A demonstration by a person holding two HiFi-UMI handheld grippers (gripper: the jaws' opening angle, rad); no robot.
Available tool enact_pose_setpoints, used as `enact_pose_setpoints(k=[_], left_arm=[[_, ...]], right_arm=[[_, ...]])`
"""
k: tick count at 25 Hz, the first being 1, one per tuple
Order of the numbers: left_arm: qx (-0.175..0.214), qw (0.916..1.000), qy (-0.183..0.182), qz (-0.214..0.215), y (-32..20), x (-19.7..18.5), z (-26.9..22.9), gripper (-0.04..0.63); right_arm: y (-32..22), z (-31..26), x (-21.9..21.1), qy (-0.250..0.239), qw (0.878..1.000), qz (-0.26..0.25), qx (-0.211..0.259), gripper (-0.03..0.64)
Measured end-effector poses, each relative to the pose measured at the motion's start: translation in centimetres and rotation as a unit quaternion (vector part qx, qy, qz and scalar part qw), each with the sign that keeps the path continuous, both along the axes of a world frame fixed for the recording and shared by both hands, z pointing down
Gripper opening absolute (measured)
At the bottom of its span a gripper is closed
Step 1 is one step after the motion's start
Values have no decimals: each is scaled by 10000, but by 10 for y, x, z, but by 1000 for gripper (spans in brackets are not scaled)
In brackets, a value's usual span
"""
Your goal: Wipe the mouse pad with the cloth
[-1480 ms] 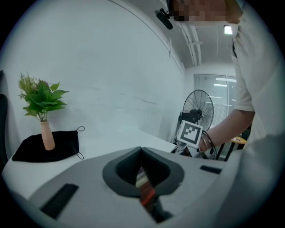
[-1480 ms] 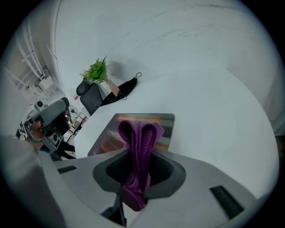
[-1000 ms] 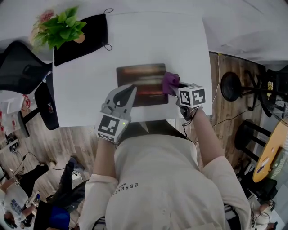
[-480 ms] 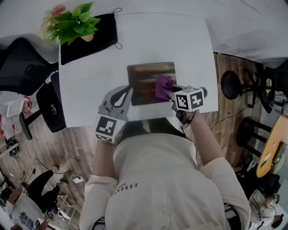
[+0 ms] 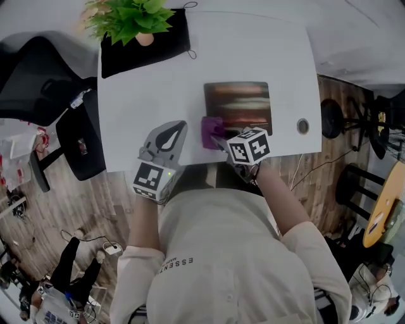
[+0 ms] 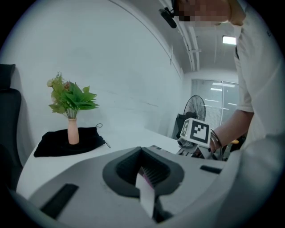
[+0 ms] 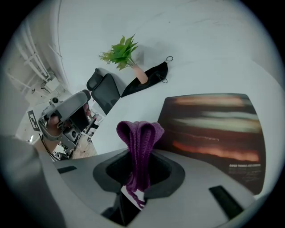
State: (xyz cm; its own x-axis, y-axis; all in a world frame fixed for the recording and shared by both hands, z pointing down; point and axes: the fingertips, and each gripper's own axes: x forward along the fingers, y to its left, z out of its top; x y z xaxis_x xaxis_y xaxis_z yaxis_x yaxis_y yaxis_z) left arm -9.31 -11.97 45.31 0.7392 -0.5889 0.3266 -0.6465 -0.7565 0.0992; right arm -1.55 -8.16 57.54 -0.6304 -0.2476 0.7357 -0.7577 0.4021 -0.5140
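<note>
The mouse pad (image 5: 239, 106), dark with orange streaks, lies on the white table (image 5: 145, 95); it also fills the right of the right gripper view (image 7: 213, 129). A purple cloth (image 5: 211, 131) sits on the table just off the pad's near-left corner. My right gripper (image 5: 218, 140) is shut on it, and the cloth (image 7: 140, 138) stands up in a fold from between the jaws (image 7: 137, 178). My left gripper (image 5: 177, 130) hovers to the left of the cloth by the table's near edge, shut on nothing (image 6: 147, 178).
A potted green plant (image 5: 133, 18) stands on a black cloth (image 5: 145, 47) at the table's far left corner. A round cable hole (image 5: 303, 126) lies right of the pad. A black office chair (image 5: 44, 82) stands left of the table, a fan (image 5: 332, 117) to the right.
My right gripper has dragged the purple cloth leftward across the pad, from its right edge to just off its left edge. The left gripper stays near the front edge.
</note>
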Motion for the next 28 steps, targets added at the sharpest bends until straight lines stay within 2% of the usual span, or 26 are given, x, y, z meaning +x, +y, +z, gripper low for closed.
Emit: enact_pose_setpoints(k=[6,11,15,28], left_arm=[[2,10000,-41,-21,1,-17,2,2],[18,10000,-66,2,1,-8,2,2],[51,9999,-92,-27,3,9,0,2],[80,9997,1,-237,14,75,-5,2]], right_arm=[[-3,9,-12,207,9997,-152,-3,91],[-3,12,0,77,9998,-86,-178,91],[-2,13,21,121,9997,-142,-156,91],[4,15,116,146,9997,118,-153,91]])
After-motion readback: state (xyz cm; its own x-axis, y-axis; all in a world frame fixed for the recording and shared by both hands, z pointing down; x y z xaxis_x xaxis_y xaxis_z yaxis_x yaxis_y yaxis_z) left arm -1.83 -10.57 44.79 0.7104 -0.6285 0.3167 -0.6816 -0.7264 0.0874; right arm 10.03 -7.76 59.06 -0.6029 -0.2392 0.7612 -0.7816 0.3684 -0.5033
